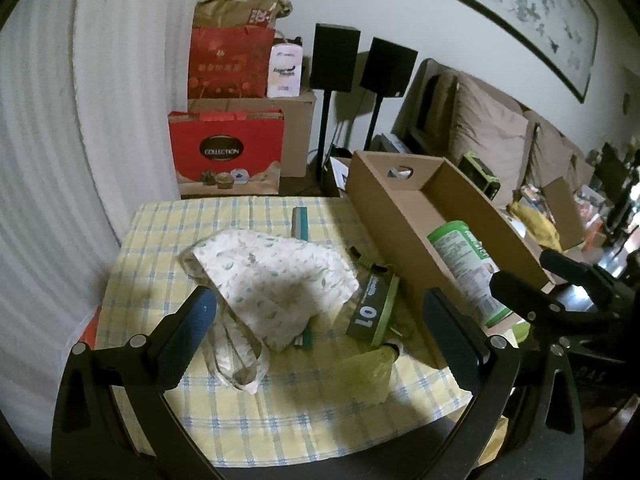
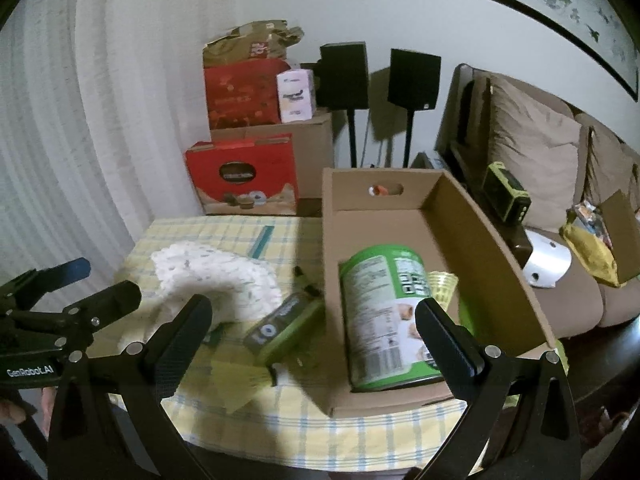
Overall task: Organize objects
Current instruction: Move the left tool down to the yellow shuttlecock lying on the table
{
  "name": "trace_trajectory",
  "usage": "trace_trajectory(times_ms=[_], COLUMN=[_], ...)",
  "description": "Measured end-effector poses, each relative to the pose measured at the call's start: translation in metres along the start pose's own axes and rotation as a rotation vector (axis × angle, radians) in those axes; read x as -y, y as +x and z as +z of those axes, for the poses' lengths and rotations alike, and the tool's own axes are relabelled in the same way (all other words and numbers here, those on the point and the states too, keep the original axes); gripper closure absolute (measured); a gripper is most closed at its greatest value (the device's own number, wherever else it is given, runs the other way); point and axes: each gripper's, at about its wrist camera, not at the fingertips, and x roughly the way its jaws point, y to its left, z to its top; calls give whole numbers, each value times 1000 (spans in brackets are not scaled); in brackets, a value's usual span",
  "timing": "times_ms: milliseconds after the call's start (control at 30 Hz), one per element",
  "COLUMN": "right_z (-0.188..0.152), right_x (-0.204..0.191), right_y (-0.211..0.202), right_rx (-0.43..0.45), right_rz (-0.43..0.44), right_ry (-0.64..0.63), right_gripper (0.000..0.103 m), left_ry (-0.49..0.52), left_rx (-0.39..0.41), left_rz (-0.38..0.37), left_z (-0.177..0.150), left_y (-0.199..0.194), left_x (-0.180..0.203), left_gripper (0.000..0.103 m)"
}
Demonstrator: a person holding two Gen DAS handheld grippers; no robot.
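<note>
A brown cardboard box (image 1: 404,216) (image 2: 492,240) stands on the right of the checkered table (image 1: 256,412). A green-and-white canister (image 2: 384,316) (image 1: 468,264) lies inside it. Left of the box lie a leaf-print white cloth (image 1: 280,276) (image 2: 216,276), a clear plastic bag (image 1: 240,360), a green "01" case (image 1: 372,312) (image 2: 284,328), a yellow-green bag (image 1: 360,376) (image 2: 232,380) and a teal strip (image 1: 300,222) (image 2: 262,240). My left gripper (image 1: 320,340) is open above the cloth and case. My right gripper (image 2: 312,340) is open, straddling the box's near left wall and the canister.
Red gift boxes (image 1: 226,152) and cardboard cartons are stacked behind the table by the wall. Two black speakers on stands (image 1: 360,68) stand beside them. A sofa (image 2: 540,168) with cushions and clutter lies to the right. A white curtain hangs on the left.
</note>
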Motion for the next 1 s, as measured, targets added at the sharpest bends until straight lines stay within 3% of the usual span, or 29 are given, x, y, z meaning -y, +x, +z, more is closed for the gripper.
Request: trace_trajectory(times_ms=[300,633,1000], right_z=[-11,-19,-21], right_x=[-1,13,31], right_y=[7,3,-6], right_rx=[-41,-53,-41], right_rz=[45,74,70], right_ry=[45,95,116], right_gripper=[3,3,3], left_ry=[-8,81,228], left_rx=[-71,-151,-215], left_rz=[-30,-150,-121], left_z=[-23,-52,-66], left_y=[21,50,88], left_x=[-18,12,48], left_gripper=[1,1,1])
